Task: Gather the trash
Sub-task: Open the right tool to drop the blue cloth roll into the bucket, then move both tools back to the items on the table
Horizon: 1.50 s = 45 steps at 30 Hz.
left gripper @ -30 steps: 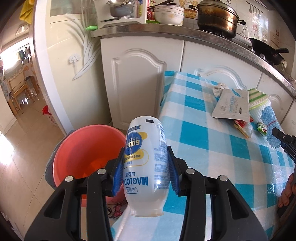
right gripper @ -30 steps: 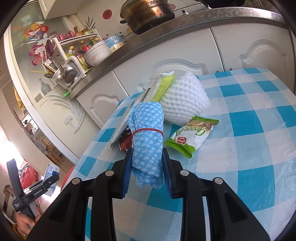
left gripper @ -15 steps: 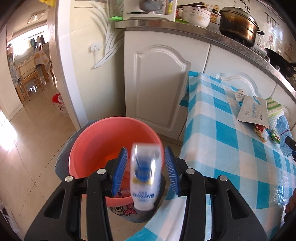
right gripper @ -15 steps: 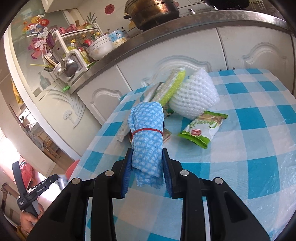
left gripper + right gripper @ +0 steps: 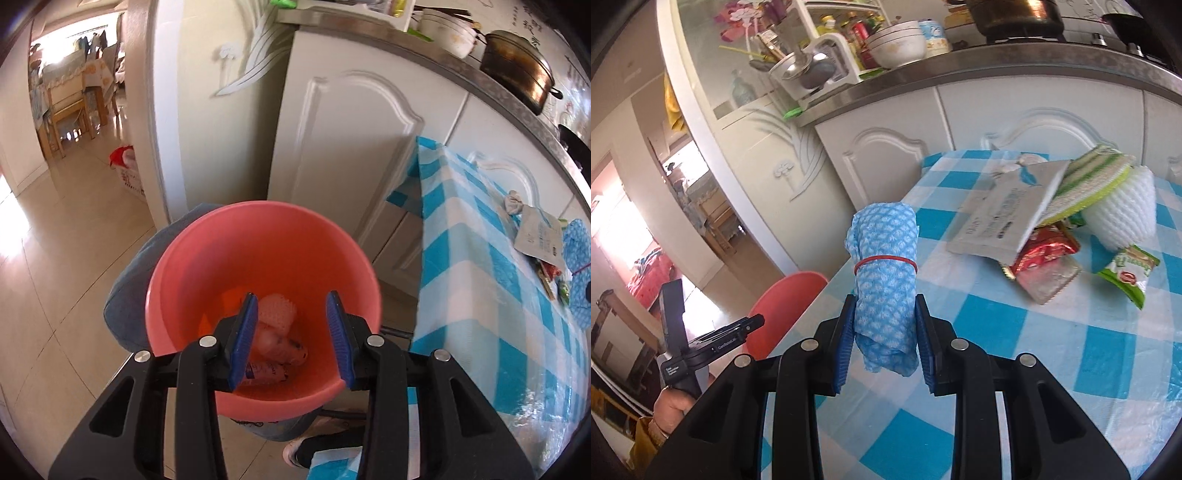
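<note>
Left wrist view: your left hand-held gripper (image 5: 291, 338) hangs over the pink bucket (image 5: 258, 240), its pads apart and nothing between them; a white bottle (image 5: 275, 349) lies inside, label unreadable.

Right wrist view: your right hand-held gripper (image 5: 884, 343) pinches the blue cloth roll (image 5: 886, 273) above the checked desk (image 5: 1052, 332); a green wrapper (image 5: 1128, 275) reads "Green".

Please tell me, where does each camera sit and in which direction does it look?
Left wrist: on the left tool, looking down into the round pink plastic bucket; only its empty blue-padded fingers show.
Right wrist: on the right tool, looking across the blue checked tablecloth; its fingers grip the rolled blue cloth; a hand shows lower left.
Shared: bucket, tablecloth, cloth.
</note>
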{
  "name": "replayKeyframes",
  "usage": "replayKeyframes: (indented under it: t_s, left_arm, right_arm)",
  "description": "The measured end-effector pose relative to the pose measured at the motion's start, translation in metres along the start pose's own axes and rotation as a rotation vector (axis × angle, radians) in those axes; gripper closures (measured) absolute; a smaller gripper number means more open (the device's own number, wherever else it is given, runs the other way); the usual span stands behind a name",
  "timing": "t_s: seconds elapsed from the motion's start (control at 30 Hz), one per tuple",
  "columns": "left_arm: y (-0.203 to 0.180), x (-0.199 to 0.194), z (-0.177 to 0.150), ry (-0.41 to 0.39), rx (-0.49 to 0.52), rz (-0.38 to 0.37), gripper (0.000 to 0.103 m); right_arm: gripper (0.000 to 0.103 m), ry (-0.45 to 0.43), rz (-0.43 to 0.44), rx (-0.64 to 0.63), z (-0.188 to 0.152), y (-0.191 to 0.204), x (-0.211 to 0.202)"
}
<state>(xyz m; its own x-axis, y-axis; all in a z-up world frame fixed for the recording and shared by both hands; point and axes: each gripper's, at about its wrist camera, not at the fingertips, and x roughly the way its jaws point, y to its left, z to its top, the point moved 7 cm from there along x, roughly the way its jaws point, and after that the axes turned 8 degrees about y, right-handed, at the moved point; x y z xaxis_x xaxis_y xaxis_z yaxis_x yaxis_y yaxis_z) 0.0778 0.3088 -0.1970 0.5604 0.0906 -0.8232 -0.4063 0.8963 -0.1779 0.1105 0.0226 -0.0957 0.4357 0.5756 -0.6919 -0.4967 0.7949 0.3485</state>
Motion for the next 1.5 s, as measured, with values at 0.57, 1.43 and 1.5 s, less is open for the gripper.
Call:
replayKeyframes:
  t_s: [0.57, 1.43, 1.5]
  left_arm:
    - [0.066, 0.004, -0.01, 0.005, -0.117, 0.044, 0.063]
    - [0.058, 0.002, -0.014, 0.041, -0.076, 0.107, 0.007]
    - [0.052, -0.004, -0.013, 0.029, -0.059, 0.108, 0.007]
  right_arm:
    - [0.069, 0.232, 0.152, -0.256, 0.003, 0.136, 0.094]
    - [0.011, 0.17, 0.157, -0.034, 0.001, 0.082, 0.088]
    - [0.011, 0.166, 0.163, -0.005, -0.003, 0.073, 0.084]
